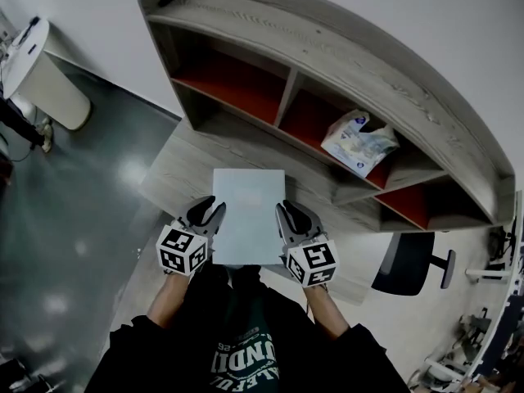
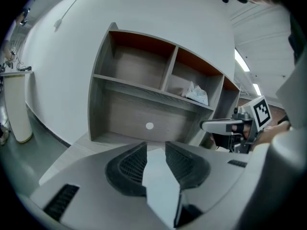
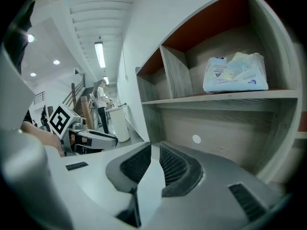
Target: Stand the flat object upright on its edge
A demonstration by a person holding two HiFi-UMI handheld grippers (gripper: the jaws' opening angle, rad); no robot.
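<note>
A pale flat board [image 1: 248, 215] hangs over the wooden desk [image 1: 176, 166], its broad face turned up toward the head view. My left gripper [image 1: 211, 213] is at its left edge and my right gripper [image 1: 284, 213] at its right edge. In the left gripper view the jaws [image 2: 156, 147] stand apart, and the board [image 2: 160, 186] lies loosely in the gap, which is wider than the board is thick. In the right gripper view the jaws [image 3: 155, 150] are pinched on the thin board [image 3: 148, 188].
A wooden shelf unit [image 1: 327, 47] with red back panels stands on the desk behind the board. A plastic packet [image 1: 359, 142] lies in one of its compartments. A dark chair [image 1: 405, 264] is at the right and a white cylinder [image 1: 49, 80] stands on the floor at the far left.
</note>
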